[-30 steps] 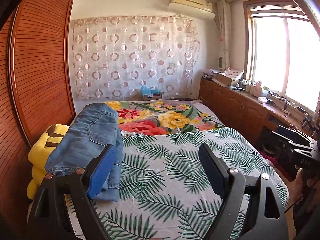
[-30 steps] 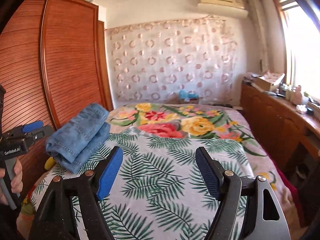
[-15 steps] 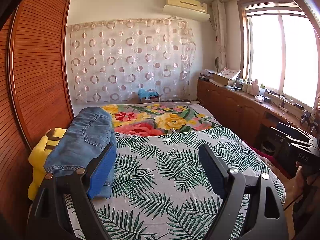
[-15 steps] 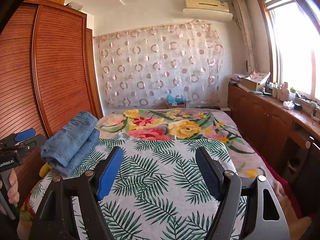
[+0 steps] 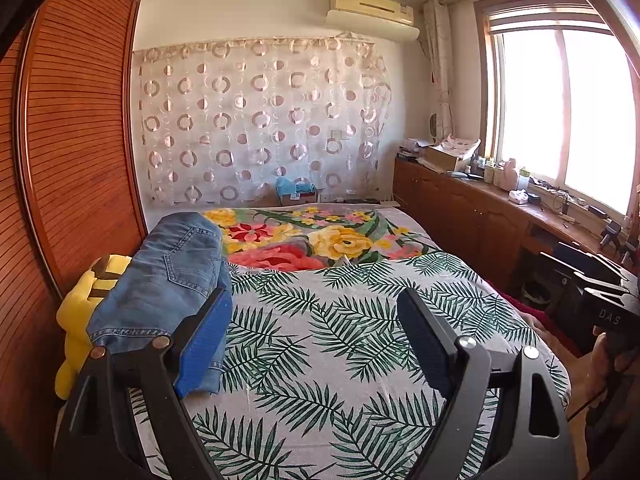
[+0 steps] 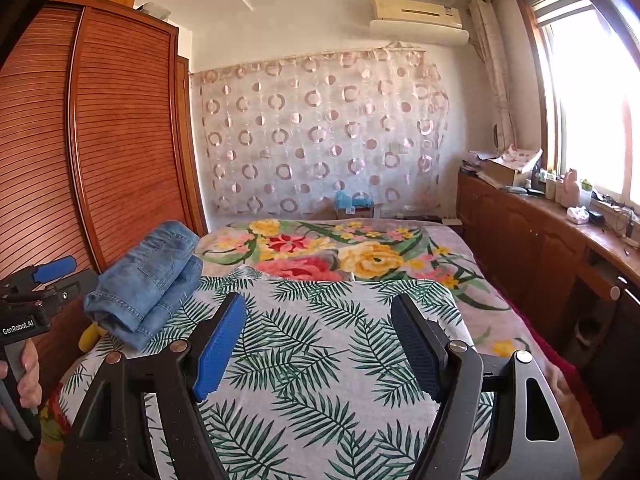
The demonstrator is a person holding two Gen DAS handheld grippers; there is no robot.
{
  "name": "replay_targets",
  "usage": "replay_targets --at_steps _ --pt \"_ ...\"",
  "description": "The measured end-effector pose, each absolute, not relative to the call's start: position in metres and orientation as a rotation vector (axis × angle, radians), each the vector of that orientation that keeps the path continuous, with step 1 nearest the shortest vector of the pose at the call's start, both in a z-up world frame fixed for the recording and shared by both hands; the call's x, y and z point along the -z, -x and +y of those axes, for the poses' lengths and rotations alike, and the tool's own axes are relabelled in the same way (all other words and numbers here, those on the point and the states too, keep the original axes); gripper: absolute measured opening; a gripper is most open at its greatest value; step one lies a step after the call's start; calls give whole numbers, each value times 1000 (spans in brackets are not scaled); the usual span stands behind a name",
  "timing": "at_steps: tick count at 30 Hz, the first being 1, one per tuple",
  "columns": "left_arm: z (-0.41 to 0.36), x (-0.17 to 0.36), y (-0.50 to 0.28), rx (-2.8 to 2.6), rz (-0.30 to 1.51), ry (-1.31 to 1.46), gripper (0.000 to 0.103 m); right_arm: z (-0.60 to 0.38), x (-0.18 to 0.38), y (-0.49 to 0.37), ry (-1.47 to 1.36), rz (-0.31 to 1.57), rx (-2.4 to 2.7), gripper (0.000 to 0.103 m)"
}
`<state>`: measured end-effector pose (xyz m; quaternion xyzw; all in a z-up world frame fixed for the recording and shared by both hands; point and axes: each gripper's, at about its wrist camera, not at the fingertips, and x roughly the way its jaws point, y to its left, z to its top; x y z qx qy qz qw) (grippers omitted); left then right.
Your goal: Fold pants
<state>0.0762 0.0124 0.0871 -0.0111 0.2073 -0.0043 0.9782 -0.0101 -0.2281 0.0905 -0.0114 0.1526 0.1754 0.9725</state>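
The blue denim pants (image 5: 168, 280) lie folded in a compact bundle on the left side of the bed, partly on a yellow plush toy (image 5: 78, 320). They also show in the right wrist view (image 6: 148, 280). My left gripper (image 5: 316, 320) is open and empty, held above the bed, just right of the pants. My right gripper (image 6: 318, 320) is open and empty above the middle of the bed. The left gripper's body (image 6: 28, 304) shows at the left edge of the right wrist view.
The bed (image 5: 340, 340) has a palm-leaf sheet and a floral blanket (image 5: 320, 236) at the far end. A wooden slatted wardrobe (image 5: 80, 140) stands along the left. Wooden cabinets (image 5: 480, 224) with clutter run under the window on the right.
Both grippers have pulled back and tilted up, so more of the room and ceiling shows. The pants have not moved. Both grippers stay open.
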Motion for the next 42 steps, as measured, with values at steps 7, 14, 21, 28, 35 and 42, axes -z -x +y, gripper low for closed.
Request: replay_targets --at_steps 7,14,21,28,35,42 --pt "11 -87 -75 8 416 22 85 -232 -91 10 28 305 -357 77" --pt "10 -87 -74 8 415 22 85 -236 -91 10 27 301 -355 77" --pt "10 -87 -73 7 413 24 85 -238 -90 9 30 300 -348 77" --pt "10 -87 -73 8 414 23 85 -237 -88 9 29 302 -344 77" --pt "6 -90 -71 5 411 25 85 -237 -90 8 27 300 -339 77" --pt "6 -89 -70 5 410 24 85 -236 -90 9 28 297 -336 77"
